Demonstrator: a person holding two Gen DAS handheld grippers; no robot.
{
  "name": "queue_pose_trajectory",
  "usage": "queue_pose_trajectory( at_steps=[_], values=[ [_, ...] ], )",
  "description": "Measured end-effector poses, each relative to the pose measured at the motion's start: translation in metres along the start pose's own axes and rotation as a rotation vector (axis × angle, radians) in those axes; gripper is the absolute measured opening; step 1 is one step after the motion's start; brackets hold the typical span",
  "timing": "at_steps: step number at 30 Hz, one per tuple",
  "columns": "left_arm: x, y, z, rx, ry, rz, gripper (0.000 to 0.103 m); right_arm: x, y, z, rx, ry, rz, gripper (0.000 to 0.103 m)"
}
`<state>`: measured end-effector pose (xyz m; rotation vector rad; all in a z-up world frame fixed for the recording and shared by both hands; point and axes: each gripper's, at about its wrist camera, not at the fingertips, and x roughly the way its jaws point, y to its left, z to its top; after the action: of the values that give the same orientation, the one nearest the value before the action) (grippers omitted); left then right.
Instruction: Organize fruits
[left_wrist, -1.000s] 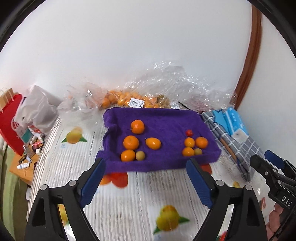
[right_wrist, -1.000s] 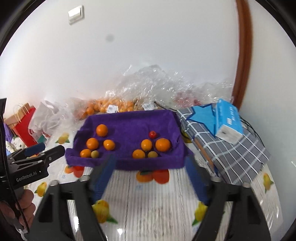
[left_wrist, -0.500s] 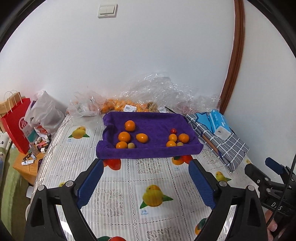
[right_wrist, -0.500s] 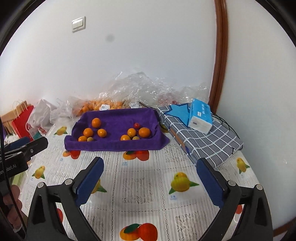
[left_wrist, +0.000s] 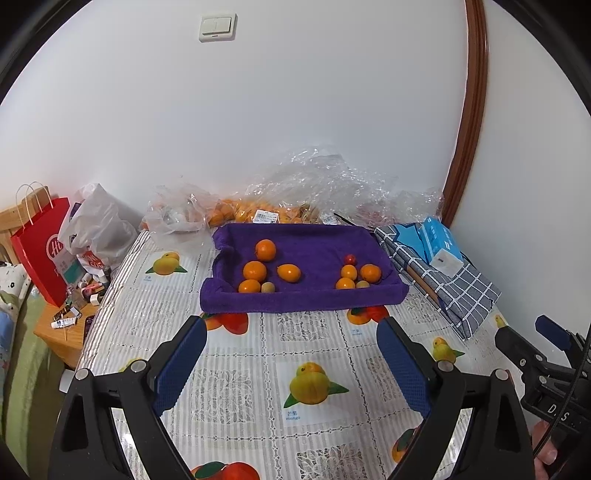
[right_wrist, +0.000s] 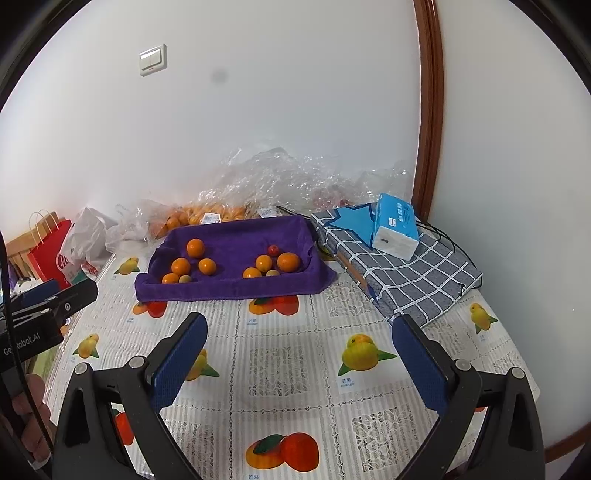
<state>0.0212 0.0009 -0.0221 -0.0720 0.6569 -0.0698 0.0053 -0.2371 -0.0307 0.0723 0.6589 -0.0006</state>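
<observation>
My left gripper (left_wrist: 290, 363) and right gripper (right_wrist: 299, 360) hover with jaws spread wide, holding nothing, over the fruit-print tablecloth (left_wrist: 258, 369). The fruits (left_wrist: 255, 270) lie in two clusters on the purple towel (left_wrist: 314, 251) near the white wall (left_wrist: 295, 110), crinkled plastic bags (left_wrist: 332, 184) behind.

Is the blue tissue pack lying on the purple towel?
No, the tissue pack lies on the checkered cloth, right of the purple towel.

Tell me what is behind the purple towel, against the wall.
Behind the purple towel, clear plastic bags hold many small orange fruits with price labels. Crumpled plastic hides the rest of their contents.
</observation>
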Motion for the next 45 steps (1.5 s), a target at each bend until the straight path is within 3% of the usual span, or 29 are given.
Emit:
queue_pose_trajectory(
  at_steps=[45],
  values=[
    [-0.0081,0.0022,0.0023,-0.012,-0.003,0.012,0.094,-0.0061,0.0047,-0.0021,0.004,-0.002,0.002,0.099]
  ],
)
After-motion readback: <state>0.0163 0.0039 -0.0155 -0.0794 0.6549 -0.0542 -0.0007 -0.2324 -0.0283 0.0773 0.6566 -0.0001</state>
